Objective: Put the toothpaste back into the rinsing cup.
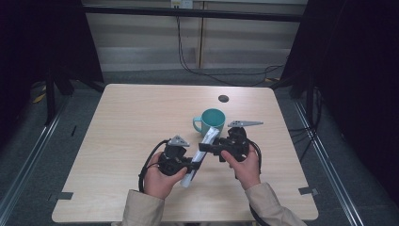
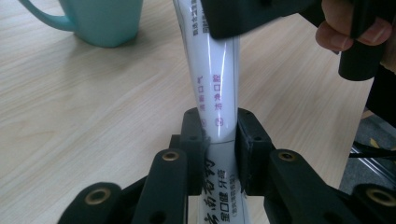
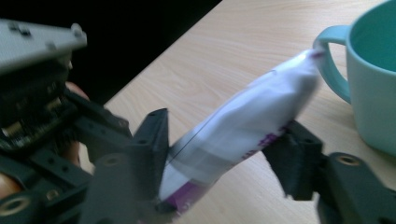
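Left gripper (image 1: 184, 165) clamped on white tube (image 1: 201, 155) low end, held slanting above table (image 1: 117, 141), near teal mug (image 1: 210, 122). Right gripper (image 1: 210, 147) straddles upper part, pads look just touching. Tube's probably soft, light, slick; grip the flat sides.

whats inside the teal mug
Nothing shows in the teal mug: the visible part of its inner wall is bare. The near rim hides the bottom. The toothpaste tube stays outside, clamped by the left gripper, between the right gripper jaws.

the white tube (image 2: 215, 79) bears chinese print: purple "清新口气", "冷净口腔"; black "云南白药", "金口健 牙膏".
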Available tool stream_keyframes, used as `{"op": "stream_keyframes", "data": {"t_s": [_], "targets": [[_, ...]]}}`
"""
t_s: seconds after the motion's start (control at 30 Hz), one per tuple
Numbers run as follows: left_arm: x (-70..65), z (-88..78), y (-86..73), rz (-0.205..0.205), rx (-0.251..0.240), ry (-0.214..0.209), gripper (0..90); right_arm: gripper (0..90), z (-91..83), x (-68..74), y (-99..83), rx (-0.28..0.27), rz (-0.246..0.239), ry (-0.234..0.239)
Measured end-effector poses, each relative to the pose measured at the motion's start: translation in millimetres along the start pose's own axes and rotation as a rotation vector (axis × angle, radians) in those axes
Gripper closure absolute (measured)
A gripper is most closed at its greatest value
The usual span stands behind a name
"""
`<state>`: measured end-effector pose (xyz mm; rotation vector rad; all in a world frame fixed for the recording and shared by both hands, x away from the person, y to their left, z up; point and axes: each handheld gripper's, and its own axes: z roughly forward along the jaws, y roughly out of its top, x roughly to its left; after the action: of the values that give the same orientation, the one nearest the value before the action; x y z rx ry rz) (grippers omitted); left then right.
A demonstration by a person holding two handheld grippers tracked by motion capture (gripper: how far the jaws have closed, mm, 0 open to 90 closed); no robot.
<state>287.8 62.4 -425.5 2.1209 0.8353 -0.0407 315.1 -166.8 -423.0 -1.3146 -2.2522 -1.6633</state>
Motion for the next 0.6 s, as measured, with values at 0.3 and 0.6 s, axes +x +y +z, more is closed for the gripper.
{"op": "stream_keyframes", "data": {"t_s": [0.3, 0.6], "targets": [[-6.3, 8.0, 2.3, 0.029, -0.005, -0.005, 73.0, 67.7, -6.4, -1.6, 2.6, -0.035, 0.076, 0.035], [8.8, 12.7, -15.0, 0.088, -0.031, 0.006, 42.2, 73.5, -25.5, 1.8, 12.9, -0.108, -0.022, -0.002]]}}
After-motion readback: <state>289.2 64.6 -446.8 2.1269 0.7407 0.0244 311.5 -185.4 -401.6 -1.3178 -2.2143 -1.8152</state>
